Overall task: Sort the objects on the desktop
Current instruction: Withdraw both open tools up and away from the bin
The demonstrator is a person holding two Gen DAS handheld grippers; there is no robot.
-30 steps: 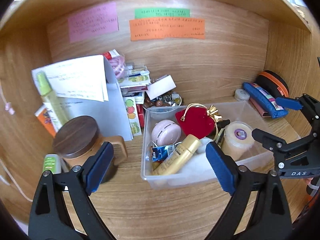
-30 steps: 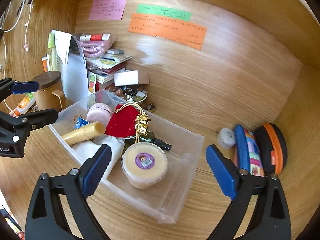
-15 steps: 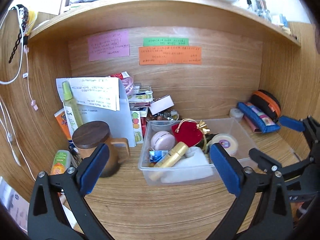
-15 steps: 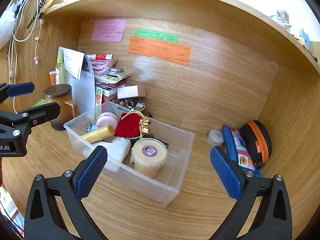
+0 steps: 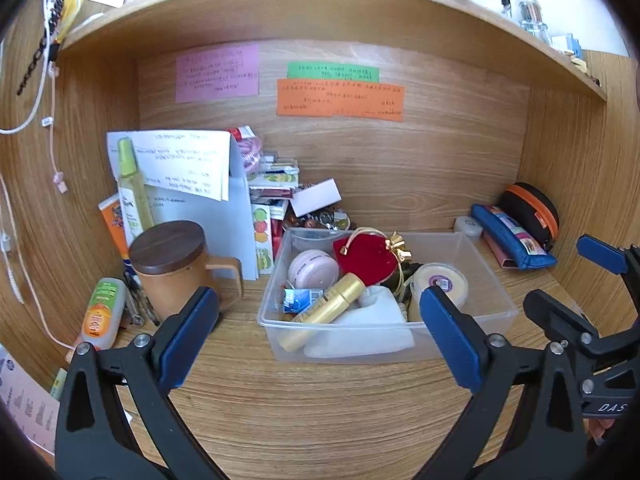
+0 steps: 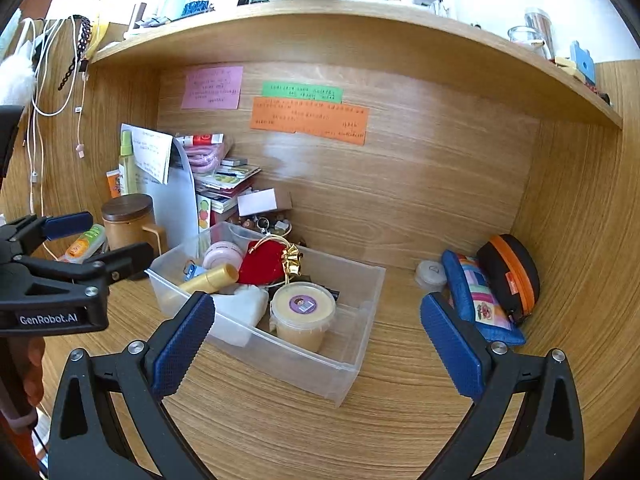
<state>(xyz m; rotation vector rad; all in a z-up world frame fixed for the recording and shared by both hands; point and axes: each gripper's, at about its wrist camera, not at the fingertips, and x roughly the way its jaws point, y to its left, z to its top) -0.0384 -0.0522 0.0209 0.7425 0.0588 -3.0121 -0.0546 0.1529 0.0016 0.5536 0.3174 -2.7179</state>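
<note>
Both grippers have pulled back from the clear plastic rectangular bin (image 5: 384, 320). The left gripper (image 5: 316, 336) and right gripper (image 6: 316, 340) stand spread and empty, so sorting looks finished or paused.

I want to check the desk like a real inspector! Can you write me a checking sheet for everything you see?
Surface: wooden desk inside a wooden nook, bare in front.
Job's things: clear plastic bin holding a gold tube, pink round jar, red heart-shaped pouch, cream round tub and white cloth.
Clutter: brown mug with dark wooden lid, paper stack, blue pencil case, black pouch with orange zip.
Grippers: left claw and right claw both open, holding nothing.
Cables: white cords hanging on the left wall.
Surroundings: pink, green and orange notes on the back wall; crowded shelf above.
</note>
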